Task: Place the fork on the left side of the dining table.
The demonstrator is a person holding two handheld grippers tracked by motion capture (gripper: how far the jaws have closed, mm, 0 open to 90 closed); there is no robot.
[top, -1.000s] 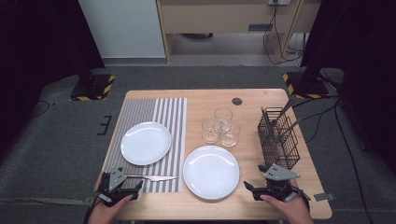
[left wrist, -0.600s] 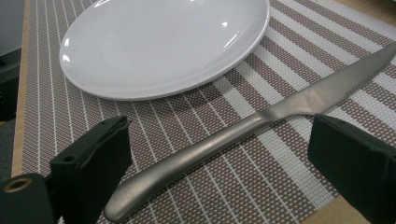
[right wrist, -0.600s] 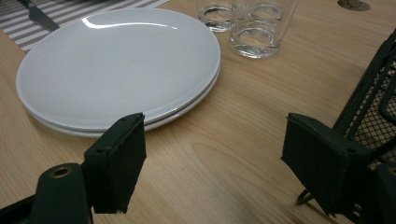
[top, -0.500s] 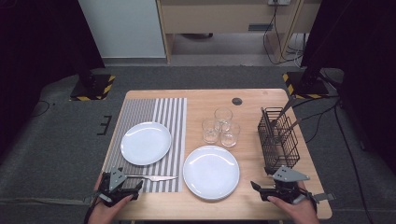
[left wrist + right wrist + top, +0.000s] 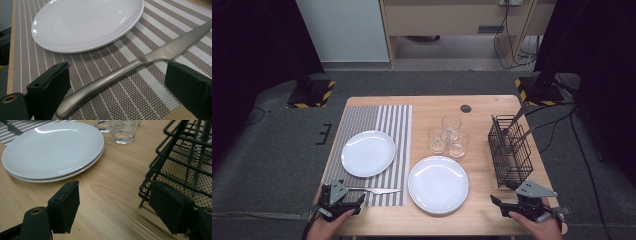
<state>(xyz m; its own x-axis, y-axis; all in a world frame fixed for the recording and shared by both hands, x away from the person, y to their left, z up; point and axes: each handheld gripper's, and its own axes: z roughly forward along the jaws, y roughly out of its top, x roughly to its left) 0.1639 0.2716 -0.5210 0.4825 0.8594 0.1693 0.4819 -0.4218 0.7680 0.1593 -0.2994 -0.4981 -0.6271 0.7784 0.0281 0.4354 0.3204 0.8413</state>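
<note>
So the left gripper [image 5: 117,82] stood wide around the plain steel table knife [image 5: 130,67], lying on the striped placemat [image 5: 399,125] at five o'clock of the white plate [image 5: 368,153]. Knife apparently placed; right gripper [image 5: 112,205], closing slightly, held nothing.

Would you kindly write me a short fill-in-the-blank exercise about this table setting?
1. The knife lies on the striped ____, between the open jaws of the left gripper.
2. Next to the wire basket stand ____ drinking glasses.
3. In the right gripper view, the plates on the bare wood are a stack of ____.

Missing words: placemat; three; two
</note>
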